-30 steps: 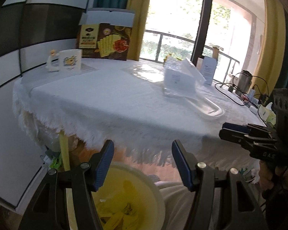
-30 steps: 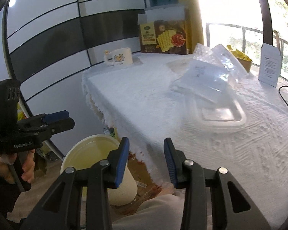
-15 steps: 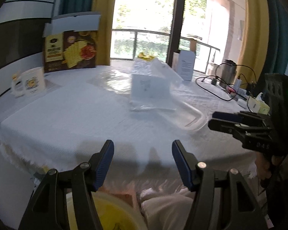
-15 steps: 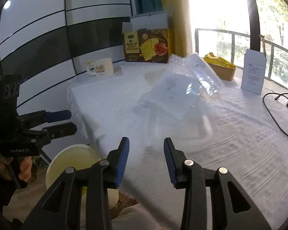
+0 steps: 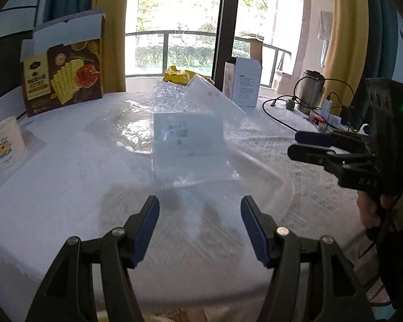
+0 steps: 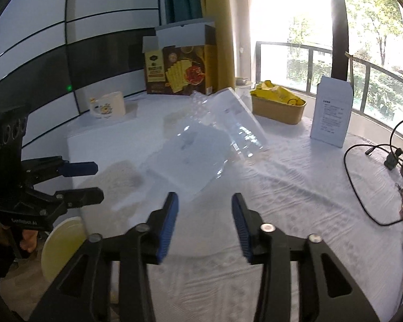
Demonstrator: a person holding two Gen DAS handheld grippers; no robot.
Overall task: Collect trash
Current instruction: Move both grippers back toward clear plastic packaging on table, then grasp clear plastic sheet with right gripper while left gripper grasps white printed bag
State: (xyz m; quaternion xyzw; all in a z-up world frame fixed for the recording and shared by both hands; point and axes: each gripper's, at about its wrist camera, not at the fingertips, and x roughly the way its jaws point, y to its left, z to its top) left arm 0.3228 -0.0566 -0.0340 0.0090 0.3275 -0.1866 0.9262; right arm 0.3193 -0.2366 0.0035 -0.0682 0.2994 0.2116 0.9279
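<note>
left wrist view: our left hand-held gripper (image 5: pixel 200 228) hangs over the near edge of the table (image 5: pixel 53 187) with its jaws wide apart and nothing between the pads. ahead lies the task's thing — a clear plastic bag (image 5: pixel 188 145) with a printed label, resting on the cloth at mid-table on a clear tray whose rim is hard to trace. the right hand-held gripper (image 5: pixel 295 145) shows at the right edge, jaws apart and empty. a cracker box (image 5: pixel 64 80), a mug (image 5: pixel 4 145) and a white carton (image 5: pixel 245 86) stand further back. a second ago this view looked lower, at a yellow bin beneath the table edge; the bin is now out of view and the bag sits dead ahead.

right wrist view: the right gripper's jaws have just been opening, with nothing between them; the bag (image 6: pixel 201 155) lies just beyond the fingertips. the left gripper (image 6: pixel 96 182) is at the left, and the yellow bin (image 6: pixel 61 244) below the table edge. earlier this view sat further back from the bag.

progress, as we judge it: the bin already holds yellow scraps, but the plastic is not yet grasped — pickup and drop remain.
</note>
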